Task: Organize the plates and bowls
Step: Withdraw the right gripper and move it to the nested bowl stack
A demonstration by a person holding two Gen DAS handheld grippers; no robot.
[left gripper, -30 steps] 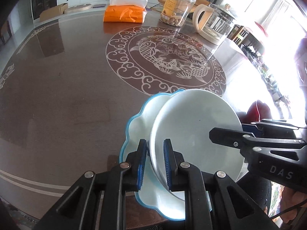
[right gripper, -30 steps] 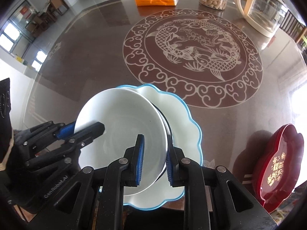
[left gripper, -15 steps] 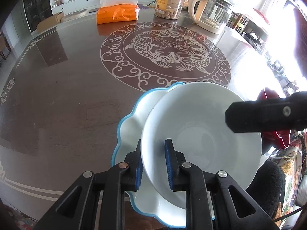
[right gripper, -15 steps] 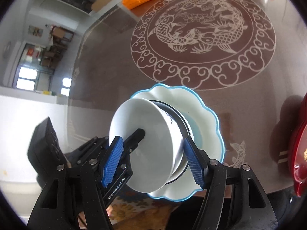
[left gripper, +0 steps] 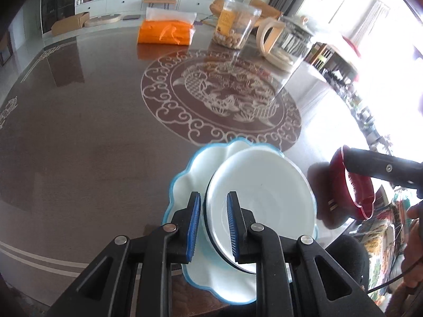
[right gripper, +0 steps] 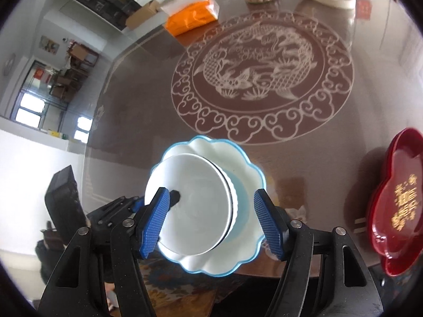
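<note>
Round brown table (left gripper: 79,145) is seen with a scalloped blue-rimmed plate (right gripper: 246,185) at its near edge, 6 o'clock. A white bowl (left gripper: 264,198) is held tilted over that plate, its rim pinched by the narrow left gripper (left gripper: 211,224). Right gripper (right gripper: 211,222) is spread wide, nothing pressed. Bowl judged not yet seated. Red tray (right gripper: 396,206) at 3 o'clock is untouched; more sorting is judged left.

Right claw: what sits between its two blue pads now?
In the right wrist view, the white bowl and scalloped blue-rimmed plate lie between them, untouched.
</note>
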